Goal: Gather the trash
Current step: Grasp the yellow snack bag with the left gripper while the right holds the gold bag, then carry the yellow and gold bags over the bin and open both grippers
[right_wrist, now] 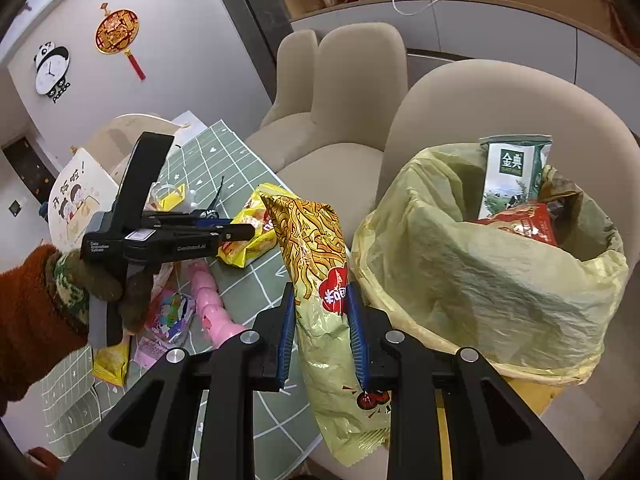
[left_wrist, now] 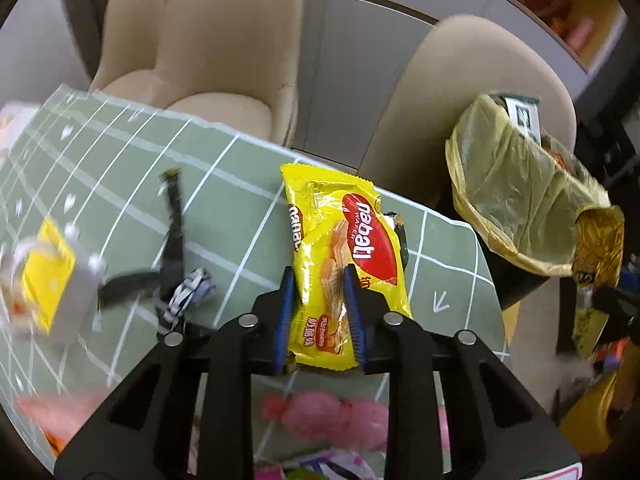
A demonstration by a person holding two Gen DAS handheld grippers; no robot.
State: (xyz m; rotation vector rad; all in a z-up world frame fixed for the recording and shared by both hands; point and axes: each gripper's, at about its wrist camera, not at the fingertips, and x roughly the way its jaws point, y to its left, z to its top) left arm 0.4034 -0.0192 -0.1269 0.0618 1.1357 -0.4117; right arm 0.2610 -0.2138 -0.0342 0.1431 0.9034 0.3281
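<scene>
On the green table, the left gripper has its jaws nearly closed, pads pinching the yellow wafer pack at the table's 3 o'clock edge. The right gripper clamps a noodle wrapper held upright, narrow gap. The lined bin sits at 3 o'clock, just beside it.

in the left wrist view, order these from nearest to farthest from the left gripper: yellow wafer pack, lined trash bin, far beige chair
1. Yellow wafer pack: between the jaws of the left gripper, on the green mat.
2. Lined trash bin: off the table's edge, to the right.
3. Far beige chair: beyond the table, top left.
</scene>
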